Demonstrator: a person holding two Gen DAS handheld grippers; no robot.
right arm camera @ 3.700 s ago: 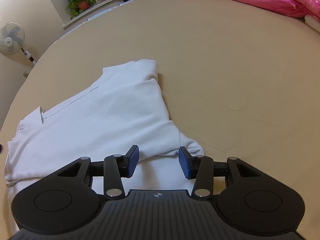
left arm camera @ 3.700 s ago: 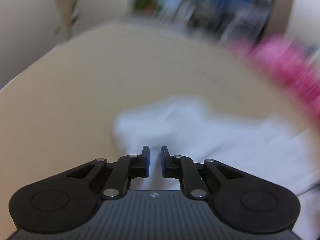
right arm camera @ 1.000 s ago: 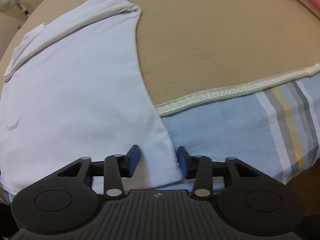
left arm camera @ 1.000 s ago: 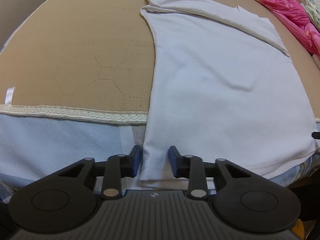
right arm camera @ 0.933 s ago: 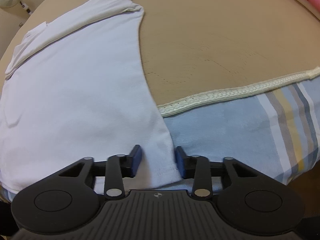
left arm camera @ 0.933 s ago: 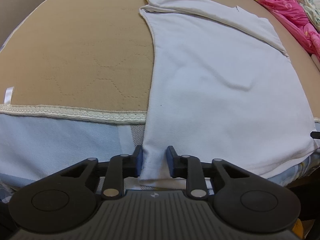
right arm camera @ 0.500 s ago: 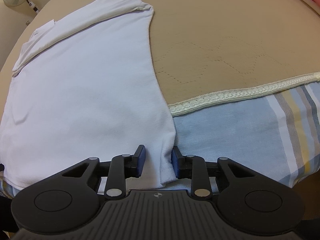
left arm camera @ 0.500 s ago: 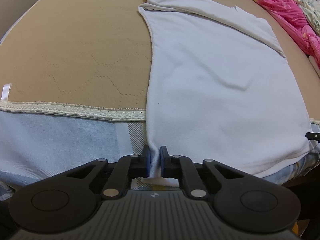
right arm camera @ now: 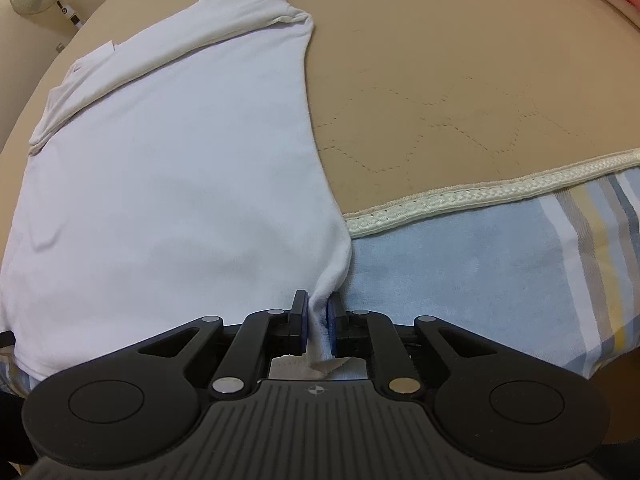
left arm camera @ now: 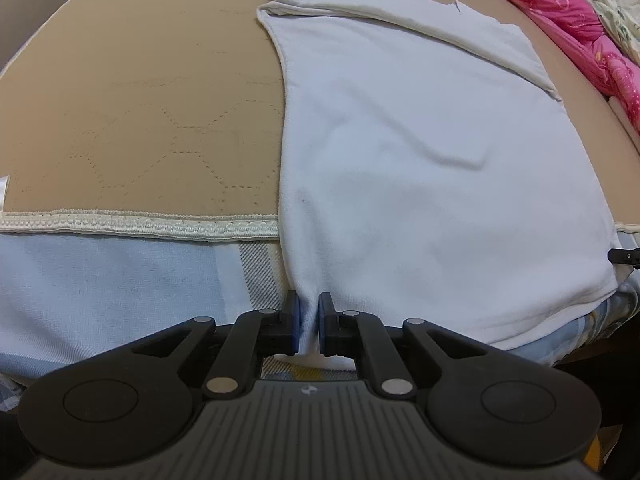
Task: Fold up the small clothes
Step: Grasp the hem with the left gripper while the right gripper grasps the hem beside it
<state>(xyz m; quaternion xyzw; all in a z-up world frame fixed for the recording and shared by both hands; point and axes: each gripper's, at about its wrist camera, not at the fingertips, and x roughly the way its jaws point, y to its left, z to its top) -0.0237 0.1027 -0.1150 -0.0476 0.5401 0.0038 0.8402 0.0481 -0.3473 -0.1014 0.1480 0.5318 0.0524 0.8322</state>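
While the white shirt (left arm camera: 420,168) is lying flat on the bed (left arm camera: 140,92), the left gripper (left arm camera: 308,320) and right gripper (right arm camera: 318,318) are each pinching a bottom hem corner.

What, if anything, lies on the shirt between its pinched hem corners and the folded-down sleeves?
Nothing visible. Left hand-held gripper and right hand-held gripper each pinch a hem corner; the white shirt lies bare.

My left gripper (left arm camera: 308,317) and right gripper (right arm camera: 318,314) are identical: matte black linkage arms on silver pivot pins, blue pads (left arm camera: 295,314) lining the inner finger faces, two round recessed discs outboard, and a ribbed grey base plate carrying a small round emblem.
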